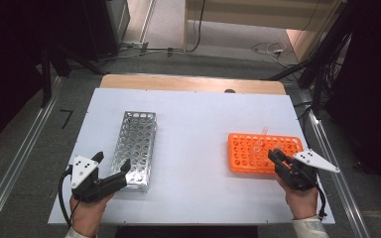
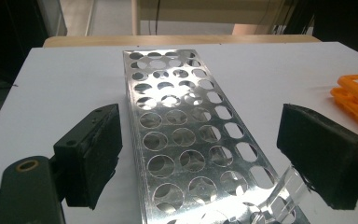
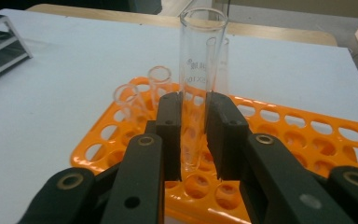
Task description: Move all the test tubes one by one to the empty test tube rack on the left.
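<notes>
The right gripper [image 3: 195, 135] is clamped on a clear glass test tube [image 3: 199, 60], held upright over the near edge of the orange plastic tube rack [image 1: 243, 148], beside two more glass tubes [image 3: 144, 91]. Bare white table [image 1: 193, 134] lies open on the rack's left. The left gripper [image 1: 111, 166] rests low, jaws wide apart, straddling the near end of the perforated silver metal rack [image 2: 177, 116].

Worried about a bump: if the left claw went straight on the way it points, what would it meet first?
Probably the shiny perforated metal rack: it lies between the open left claw and ahead, though depth is unclear.
</notes>
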The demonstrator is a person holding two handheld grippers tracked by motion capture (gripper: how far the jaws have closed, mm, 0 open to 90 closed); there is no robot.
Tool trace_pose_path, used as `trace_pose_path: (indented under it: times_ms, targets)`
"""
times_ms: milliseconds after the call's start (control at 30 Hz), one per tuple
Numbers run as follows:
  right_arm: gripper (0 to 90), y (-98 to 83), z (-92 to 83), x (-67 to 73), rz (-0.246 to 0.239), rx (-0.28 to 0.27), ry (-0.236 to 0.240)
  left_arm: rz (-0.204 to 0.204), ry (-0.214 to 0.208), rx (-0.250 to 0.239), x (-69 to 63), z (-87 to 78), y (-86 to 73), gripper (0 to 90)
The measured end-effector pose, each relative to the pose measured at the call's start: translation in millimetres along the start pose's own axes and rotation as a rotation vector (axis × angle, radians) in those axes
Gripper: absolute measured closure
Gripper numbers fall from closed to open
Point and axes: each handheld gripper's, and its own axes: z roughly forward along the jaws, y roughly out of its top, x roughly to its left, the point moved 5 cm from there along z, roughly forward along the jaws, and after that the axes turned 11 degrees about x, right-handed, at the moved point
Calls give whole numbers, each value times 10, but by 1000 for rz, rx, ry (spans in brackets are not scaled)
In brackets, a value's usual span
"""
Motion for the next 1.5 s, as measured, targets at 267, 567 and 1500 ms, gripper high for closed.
trace_pose_path:
  times_ms: [267, 567, 1500]
  targets:
    - [732, -81, -78, 141, -26, 11, 30, -5, 5, -5, 5, -6, 3, 140]
    - [732, -125, -109, 290, -61, 17, 66, -2, -5, -3, -18, 1, 6, 147]
    - [732, -133, 146, 928, -210, 75, 186, 44, -79, -16, -309, 52, 127, 159]
